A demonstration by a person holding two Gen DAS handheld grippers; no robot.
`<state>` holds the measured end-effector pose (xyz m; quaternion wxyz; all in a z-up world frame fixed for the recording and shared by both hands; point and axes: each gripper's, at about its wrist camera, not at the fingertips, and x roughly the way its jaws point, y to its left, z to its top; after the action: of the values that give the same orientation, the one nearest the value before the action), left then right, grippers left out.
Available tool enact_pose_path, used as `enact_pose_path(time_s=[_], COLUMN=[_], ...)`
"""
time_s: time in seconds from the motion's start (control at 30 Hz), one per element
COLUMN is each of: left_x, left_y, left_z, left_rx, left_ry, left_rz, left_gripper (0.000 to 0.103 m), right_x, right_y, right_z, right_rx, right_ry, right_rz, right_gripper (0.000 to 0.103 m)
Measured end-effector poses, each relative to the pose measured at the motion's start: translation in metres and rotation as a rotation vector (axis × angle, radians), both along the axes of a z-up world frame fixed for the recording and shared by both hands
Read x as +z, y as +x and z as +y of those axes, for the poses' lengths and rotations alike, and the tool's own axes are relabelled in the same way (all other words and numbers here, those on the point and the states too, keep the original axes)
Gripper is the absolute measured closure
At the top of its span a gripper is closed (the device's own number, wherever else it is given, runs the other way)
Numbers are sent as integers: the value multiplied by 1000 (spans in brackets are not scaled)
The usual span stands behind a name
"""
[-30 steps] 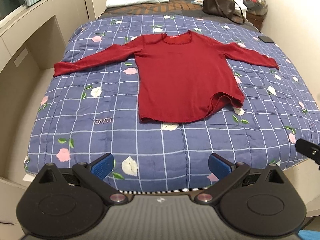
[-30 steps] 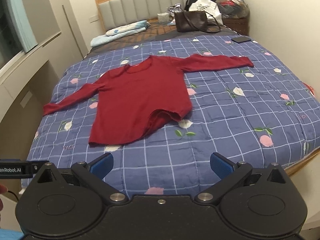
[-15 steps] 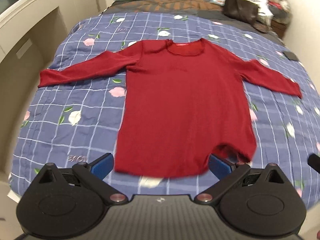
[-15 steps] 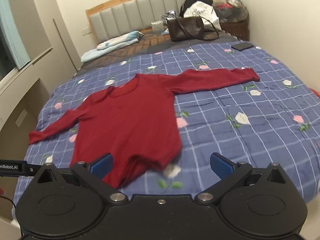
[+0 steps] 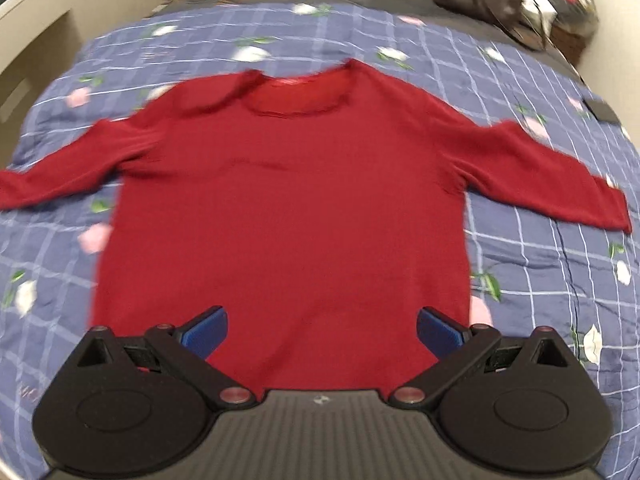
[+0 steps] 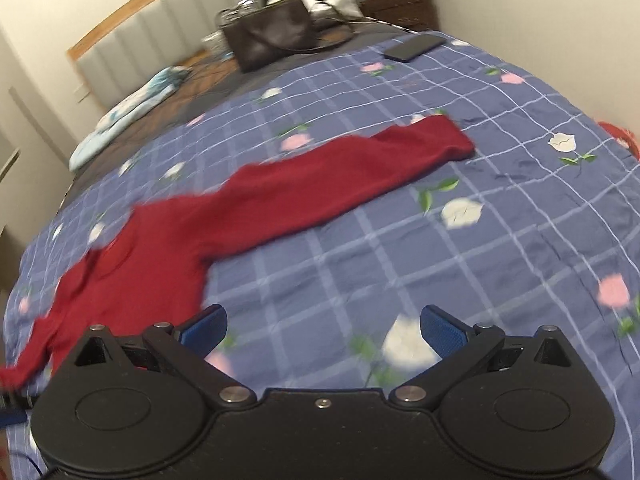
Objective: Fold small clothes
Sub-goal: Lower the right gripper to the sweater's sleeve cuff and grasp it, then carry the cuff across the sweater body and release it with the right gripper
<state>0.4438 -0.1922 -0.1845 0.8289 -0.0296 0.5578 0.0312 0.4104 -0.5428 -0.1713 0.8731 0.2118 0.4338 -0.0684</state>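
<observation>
We are looking along both grippers at a bed (image 5: pixel 520 280) that is wearing a blue checked quilt (image 6: pixel 400 240) with printed flowers. A red long-sleeved sweater (image 5: pixel 288 208) is lying flat on the quilt, in the middle of the bed, with its neckline pointing toward the headboard (image 6: pixel 160 28) and its two sleeves spreading out toward the side edges of the bed. We are holding the left gripper (image 5: pixel 322 330) above the lower part of the sweater body; its jaws are standing wide apart and are gripping nothing, and the red cloth is filling the space between the blue pads (image 5: pixel 206 330) in the left wrist view. The hem itself is hiding behind the gripper body, so we cannot tell how close the jaws are to it. We are holding the right gripper (image 6: pixel 322 330) over the bare quilt, beside the side of the sweater body and below the sleeve (image 6: pixel 360 172) that is stretching toward the right edge of the bed. Its jaws are also standing wide apart and empty, with only quilt between them. Near the head of the bed a dark brown handbag (image 6: pixel 272 40) is resting, a dark phone (image 6: pixel 414 47) is lying on the quilt near the far right corner, and a light blue pillow (image 6: pixel 128 112) is lying by the headboard. Both views are somewhat blurred.
</observation>
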Motion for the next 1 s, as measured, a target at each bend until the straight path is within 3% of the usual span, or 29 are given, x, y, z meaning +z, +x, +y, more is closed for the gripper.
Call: enact_pose_path(time_s=[0.13,0.33,0.53,0.73,0.83,0.87,0.97,1.0], left_x=[-35,-79,-103,-98,-86,-82,-70,-66], left_y=[15,3,-32,-49,-41,-37,-23,-19], left_z=[-34,-57,-53,-58,-46,-43,-32,-29], left_rx=[-75,-136,-164,-218,-154,-130,-72,-54], left_ry=[22,19,-62,-51,-127,-143,-119,-95], left_rz=[43,151,262,254,247,239,215,208], left_gripper=[0,0,1,1,0,0,0,0], right_x=[-33,-67,-87,-111,-120,-120,-116,-112], right_y=[52,109,145,164,169,170,175,177], right_z=[-54,-113,-144,-167,-176,-177,-176,-174], right_rx=[-59,-182,-266,-391,-450,-463,-455,-435], right_ry=[48,95,120,146,158,149,117,106], right_rz=[-13,-22,-10,28,49,54,57,50], right_gripper=[1,3,18,28,48,62,92,97])
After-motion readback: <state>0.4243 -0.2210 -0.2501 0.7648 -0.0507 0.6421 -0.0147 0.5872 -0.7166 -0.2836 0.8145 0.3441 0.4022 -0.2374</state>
